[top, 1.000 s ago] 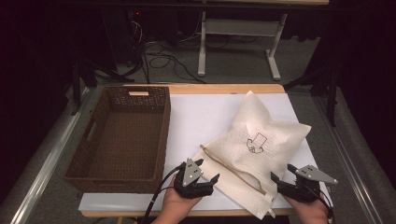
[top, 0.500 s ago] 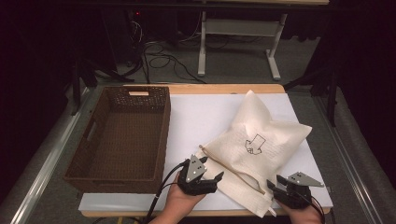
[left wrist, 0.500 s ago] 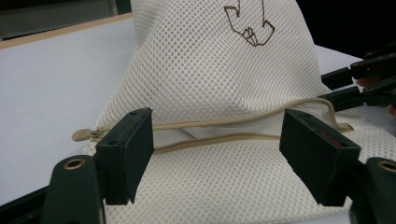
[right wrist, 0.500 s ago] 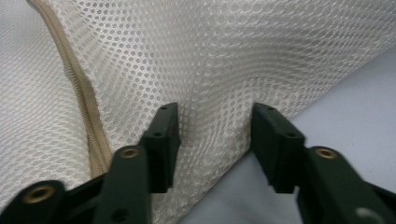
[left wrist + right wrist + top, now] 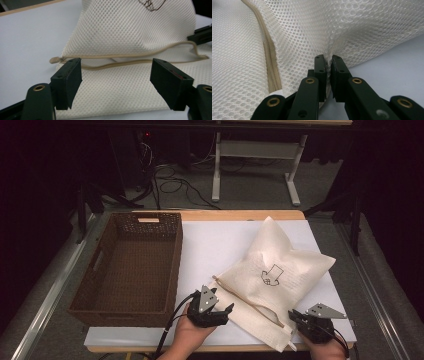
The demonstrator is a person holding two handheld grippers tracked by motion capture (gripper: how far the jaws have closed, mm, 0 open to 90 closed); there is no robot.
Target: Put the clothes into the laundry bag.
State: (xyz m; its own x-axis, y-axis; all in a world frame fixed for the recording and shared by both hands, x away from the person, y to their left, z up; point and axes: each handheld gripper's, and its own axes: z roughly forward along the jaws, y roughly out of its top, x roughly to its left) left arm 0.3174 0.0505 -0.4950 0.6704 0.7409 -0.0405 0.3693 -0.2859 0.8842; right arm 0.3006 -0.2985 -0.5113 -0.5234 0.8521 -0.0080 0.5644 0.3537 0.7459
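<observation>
One desk (image 5: 215,242) with a white top, one brown wicker basket (image 5: 131,265) on its left half, sitting empty, and one cream mesh laundry bag (image 5: 277,280) lying on the right half, near corner close to the desk's near edge. Plenty of bare white between basket and bag. Two grippers: the left hand-held gripper (image 5: 212,307) is spread wide just by the bag's zipper (image 5: 120,61), and the right hand-held gripper (image 5: 328,65) has just been closing and is pinching a fold of mesh at the near right corner.
</observation>
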